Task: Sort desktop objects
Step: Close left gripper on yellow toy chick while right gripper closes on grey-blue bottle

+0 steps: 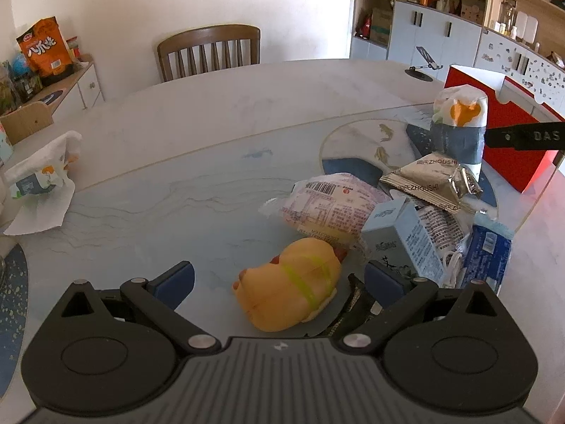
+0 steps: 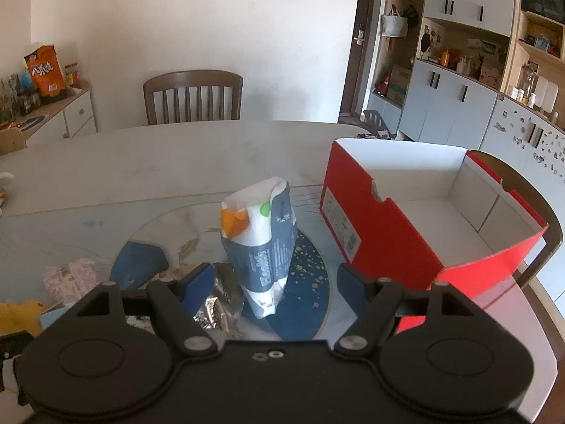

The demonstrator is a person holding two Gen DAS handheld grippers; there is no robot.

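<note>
Left wrist view, left to right:

- Crumpled white tissue pack with orange and grey print [image 1: 42, 173], lying on a white napkin at the far left edge of the pale marble-patterned worktop [image 1: 197, 134], well apart from everything else.
- Left gripper [image 1: 279, 279], blue pads spread wide, empty. Between and just ahead of them lies a soft yellow hot-dog-shaped toy with a green stripe [image 1: 287, 282]; its long axis runs diagonally from lower left to upper right. The toy sits nearer the right-hand pad. By my reading this is the item the left hand is set to take, and the jaws bracket it already.
- Pink-and-white printed snack bag [image 1: 332, 201], just behind the toy.
- Pale blue carton [image 1: 402, 236], a silver foil sachet [image 1: 430, 183] and a blue plastic packet [image 1: 491, 247], heaped together and overlapping; what lies under them is hidden.

Right wrist view, left to right:

- Right gripper [image 2: 275, 286], pads wide apart, holding nothing.
- Upright white-and-grey tissue pack with an orange mark [image 2: 261, 243], standing on a dark blue mat directly ahead between the pads, long axis vertical. The right hand is plainly the nearer one to it.
- Open red cardboard box with white interior [image 2: 374, 233], just right of the pack, apparently empty and the likely destination; its near corner is cut off behind the gripper body.
</note>
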